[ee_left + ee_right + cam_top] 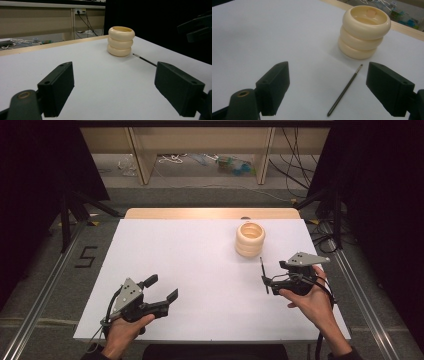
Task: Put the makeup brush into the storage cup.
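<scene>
A: Item one, far left: your left claw [164, 289]. State?

B: Wide open, nothing between the jaws. Your left hand [125, 330] holds it low over the near-left part of the white tabletop [200, 250], aimed towards the far right.

A: Item two, moving right?

B: One thin dark stick [263, 275], lying flat on the tabletop. In the right gripper view it [344, 91] runs lengthwise between your two jaws, nearer the right-hand one, touching neither. In the left gripper view its far tip [145, 60] lies near the holder's base.

A: Item three?

B: One cream holder [250, 239], shaped like three stacked rings, upright, open at the top. It stands on the far-right part of the tabletop, just beyond the stick's far tip, not touching it. Its inside [367, 17] looks hollow, with a pale square patch at the bottom.

A: Item four, far right?

B: Your right claw [263, 279], wide open, holding nothing, hovering at the stick. Your right hand [310, 297] grips it from the near side.
</scene>
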